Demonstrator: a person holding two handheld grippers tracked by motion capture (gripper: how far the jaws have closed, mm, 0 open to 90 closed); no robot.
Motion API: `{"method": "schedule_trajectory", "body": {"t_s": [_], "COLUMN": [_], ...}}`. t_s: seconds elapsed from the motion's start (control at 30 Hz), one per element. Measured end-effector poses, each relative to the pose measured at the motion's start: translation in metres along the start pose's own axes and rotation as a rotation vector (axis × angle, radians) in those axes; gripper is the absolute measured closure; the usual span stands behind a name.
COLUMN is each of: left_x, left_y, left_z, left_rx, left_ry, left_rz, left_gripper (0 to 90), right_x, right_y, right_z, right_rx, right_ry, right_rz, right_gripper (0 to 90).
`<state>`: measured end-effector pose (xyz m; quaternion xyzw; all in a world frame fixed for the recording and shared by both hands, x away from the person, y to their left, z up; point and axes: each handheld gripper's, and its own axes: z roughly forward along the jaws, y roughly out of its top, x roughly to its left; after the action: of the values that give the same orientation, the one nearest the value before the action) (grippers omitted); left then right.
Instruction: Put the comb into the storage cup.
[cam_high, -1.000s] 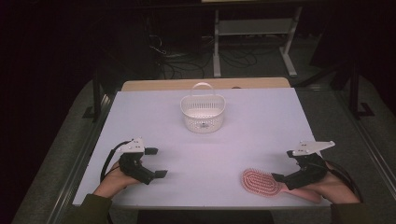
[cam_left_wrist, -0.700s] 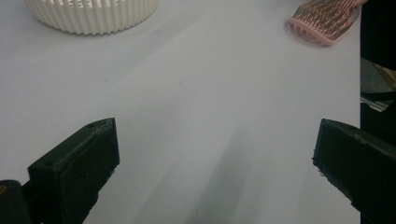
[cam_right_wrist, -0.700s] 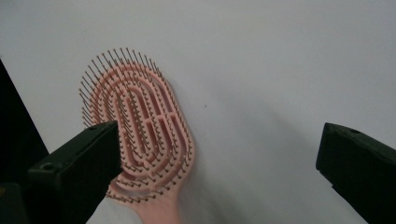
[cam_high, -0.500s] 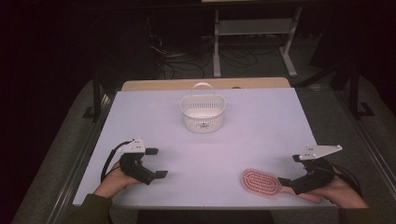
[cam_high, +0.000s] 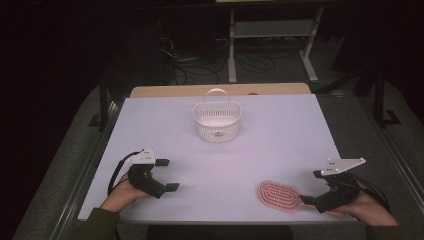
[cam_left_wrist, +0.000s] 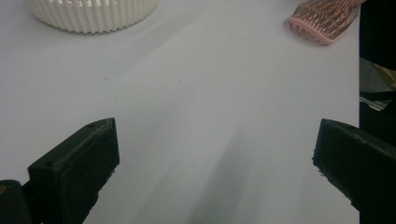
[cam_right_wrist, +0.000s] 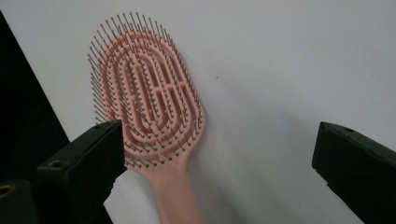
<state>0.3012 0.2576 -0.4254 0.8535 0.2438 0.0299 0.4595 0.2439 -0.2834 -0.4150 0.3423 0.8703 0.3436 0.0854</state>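
Observation:
A pink hairbrush (cam_high: 279, 196) lies bristles up near the table's front right edge. My right gripper (cam_high: 311, 187) sits just right of it, open. In the right gripper view the brush head (cam_right_wrist: 147, 93) lies ahead and its handle (cam_right_wrist: 175, 191) runs back between the wide jaws, close to the left one, with the gripper (cam_right_wrist: 217, 135) not touching it. A white slatted basket (cam_high: 217, 120) with a handle stands at the middle back. My left gripper (cam_high: 167, 174) rests open at the front left, empty. The left gripper view has the basket (cam_left_wrist: 88, 14) and brush (cam_left_wrist: 324, 21) far ahead.
The white table (cam_high: 300, 130) has broad bare room between the basket and both grippers. Its front edge runs close to the brush and to both hands. Dark floor, cables and a metal stand lie beyond the far edge.
My right gripper has drawn a little to the right and toward the front edge, away from the brush head. The brush, basket and left gripper have stayed put.

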Motion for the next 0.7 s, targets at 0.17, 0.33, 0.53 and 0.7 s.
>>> {"method": "schedule_trajectory", "body": {"t_s": [0.17,0.33,0.53,0.7], "left_x": [0.0001,0.0002,0.0001,0.0004], "left_y": [0.0000,0.0000,0.0000,0.0000], "left_z": [-0.0001,-0.0004,-0.0001,-0.0007], "left_rx": [-0.001,-0.003,-0.004,-0.003], "left_ry": [-0.001,-0.001,-0.001,0.000], "left_rz": [0.000,0.001,-0.002,-0.001], "left_gripper": [0.1,0.1,0.1,0.1], "right_x": [0.0019,0.0035,0.0044,0.0053], "right_y": [-0.0021,-0.0036,-0.0064,-0.0077], "right_z": [-0.0013,-0.0033,-0.0023,-0.0007], "right_rx": [0.025,0.043,0.077,0.116], "right_ry": [0.008,0.014,0.043,0.068], "right_rz": [-0.008,-0.024,-0.030,-0.030], "right_gripper": [7.2,13.3,18.4,24.5]}}
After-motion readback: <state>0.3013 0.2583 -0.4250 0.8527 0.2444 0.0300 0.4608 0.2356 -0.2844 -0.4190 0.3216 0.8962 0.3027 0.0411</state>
